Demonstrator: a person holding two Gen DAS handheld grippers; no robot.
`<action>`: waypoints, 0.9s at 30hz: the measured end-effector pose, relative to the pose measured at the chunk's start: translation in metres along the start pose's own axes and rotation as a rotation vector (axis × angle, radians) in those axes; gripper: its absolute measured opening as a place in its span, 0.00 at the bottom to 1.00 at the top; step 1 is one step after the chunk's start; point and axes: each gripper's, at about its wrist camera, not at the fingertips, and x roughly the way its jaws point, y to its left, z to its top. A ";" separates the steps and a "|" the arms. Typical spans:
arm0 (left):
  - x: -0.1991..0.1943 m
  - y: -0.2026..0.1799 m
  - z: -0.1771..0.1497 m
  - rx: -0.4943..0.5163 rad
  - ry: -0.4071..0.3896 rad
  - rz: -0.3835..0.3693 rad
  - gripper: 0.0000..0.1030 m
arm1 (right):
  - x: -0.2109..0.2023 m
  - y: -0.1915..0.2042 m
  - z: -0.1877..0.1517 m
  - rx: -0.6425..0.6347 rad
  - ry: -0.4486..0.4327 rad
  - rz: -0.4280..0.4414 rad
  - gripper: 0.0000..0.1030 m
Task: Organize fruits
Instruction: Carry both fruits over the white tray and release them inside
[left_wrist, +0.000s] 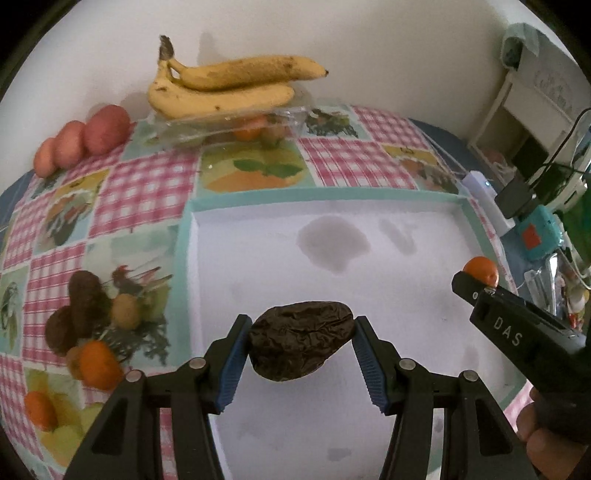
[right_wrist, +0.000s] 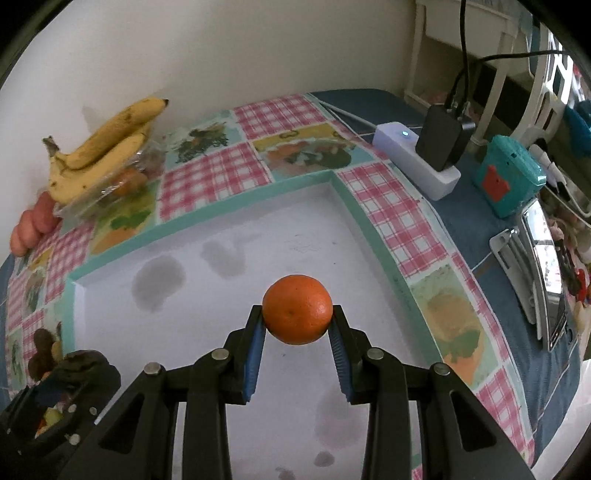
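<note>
Left gripper (left_wrist: 301, 334): a dark, wrinkled fruit (left_wrist: 299, 339), perhaps an overripe avocado, is grasped between its blue pads and is held above the white tray (left_wrist: 406, 236).
Right gripper (right_wrist: 297, 325): an orange (right_wrist: 297, 314) is clamped between the pads, also above the white tray, near its right side.
Tray: no fruit is seen lying in it; only grey shadows and some stains are visible on the bottom.
Already sorted, as judged: two bananas (left_wrist: 221, 88) are laid on a clear plastic box (left_wrist: 229, 123) by the wall, and three reddish fruits (left_wrist: 81, 140) are lined up beside it.
Not yet sorted: a loose group of dark fruits (left_wrist: 74, 317), a kiwi-like fruit and oranges (left_wrist: 99, 363) is left on the patterned tablecloth (left_wrist: 147, 184), left of the tray.
Progress, as judged: the task is considered to be at an early or middle stage; two fruits are being carried, and none is set down in the tray yet.
Remaining: both held fruits must be placed, then the loose group must be collected.
</note>
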 end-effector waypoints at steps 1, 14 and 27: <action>0.003 -0.001 0.000 0.003 0.005 0.002 0.57 | 0.002 0.000 0.001 -0.001 0.001 0.000 0.35; 0.021 -0.011 -0.004 0.077 0.017 0.059 0.57 | 0.029 0.000 -0.003 -0.026 0.042 -0.024 0.35; 0.001 -0.013 -0.004 0.090 0.006 0.101 0.66 | 0.022 -0.006 0.000 0.000 0.036 -0.025 0.52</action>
